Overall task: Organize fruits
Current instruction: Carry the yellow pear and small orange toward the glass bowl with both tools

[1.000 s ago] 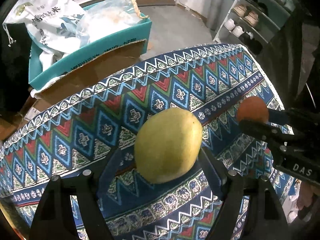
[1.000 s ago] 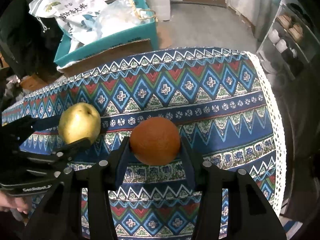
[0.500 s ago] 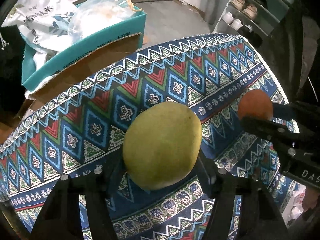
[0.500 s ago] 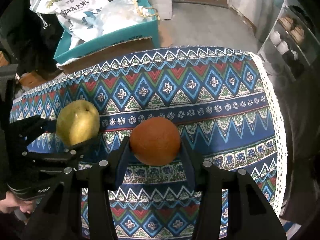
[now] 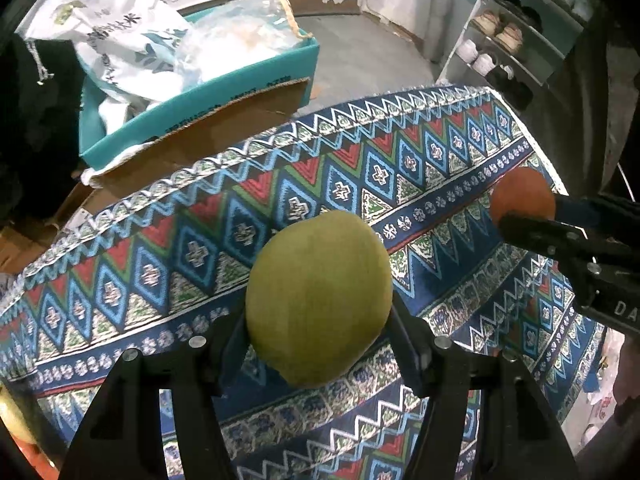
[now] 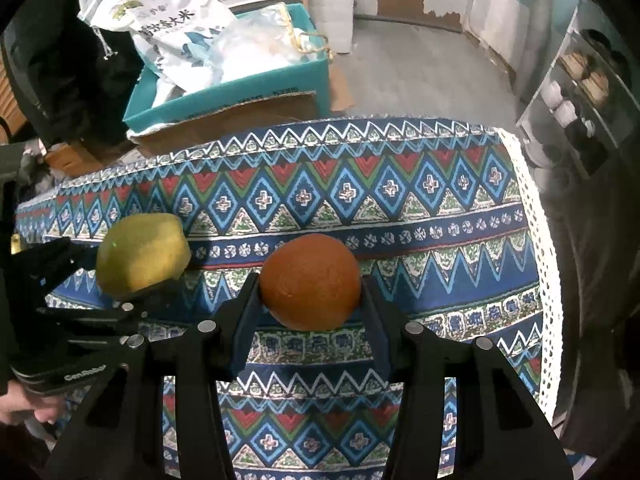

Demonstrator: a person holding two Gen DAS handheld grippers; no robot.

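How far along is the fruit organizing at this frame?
Nothing looks placed: no fruit rests on the patterned tablecloth. In hand: the left gripper is clamped on a green-yellow mango, the right gripper on an orange. Left: setting both down; no tray or bowl shows.

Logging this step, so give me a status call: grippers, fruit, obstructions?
Left gripper shut on green fruit. Right gripper shut on orange. Both held over patterned tablecloth; nothing in the way.
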